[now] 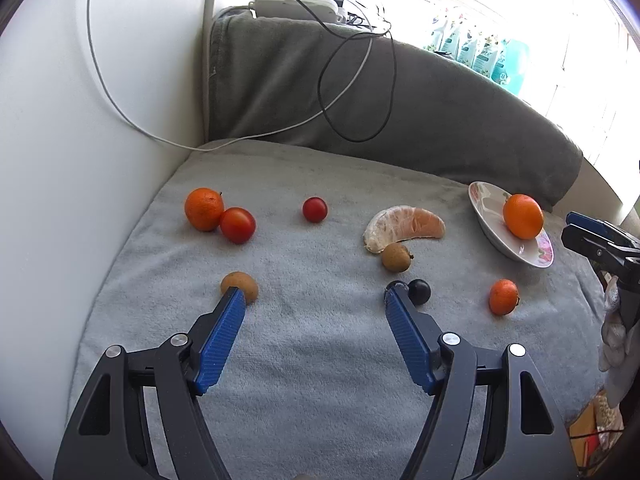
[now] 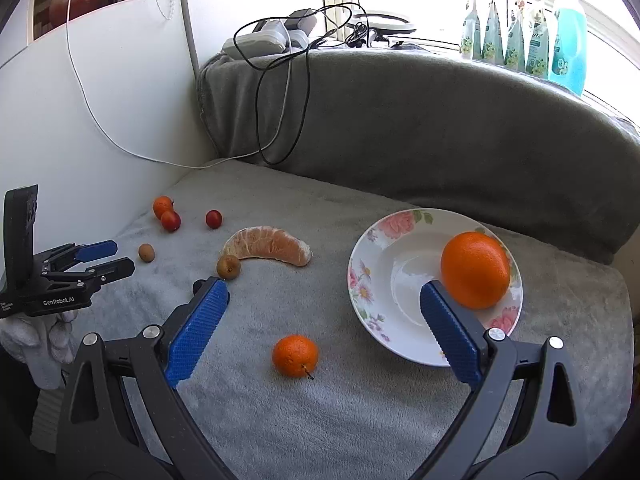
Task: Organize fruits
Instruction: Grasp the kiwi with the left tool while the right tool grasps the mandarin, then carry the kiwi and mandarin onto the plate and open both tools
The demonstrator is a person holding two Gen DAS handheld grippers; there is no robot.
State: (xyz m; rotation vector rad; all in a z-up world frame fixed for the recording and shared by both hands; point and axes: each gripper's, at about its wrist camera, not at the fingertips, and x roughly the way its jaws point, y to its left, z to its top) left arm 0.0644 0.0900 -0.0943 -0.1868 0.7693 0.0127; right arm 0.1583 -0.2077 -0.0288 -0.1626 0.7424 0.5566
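Grey blanket on the sofa carried scattered fruit; the small mandarin lay just ahead between the right tongs, spread wide and empty, the plate beside it. Left tongs, likewise wide, sat farther off.

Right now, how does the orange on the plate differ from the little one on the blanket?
The orange on the plate looks clearly larger than the small orange. It sits in the flowered plate, while the small orange lies on the grey blanket. The small orange shows a stem. Both are whole and unpeeled.
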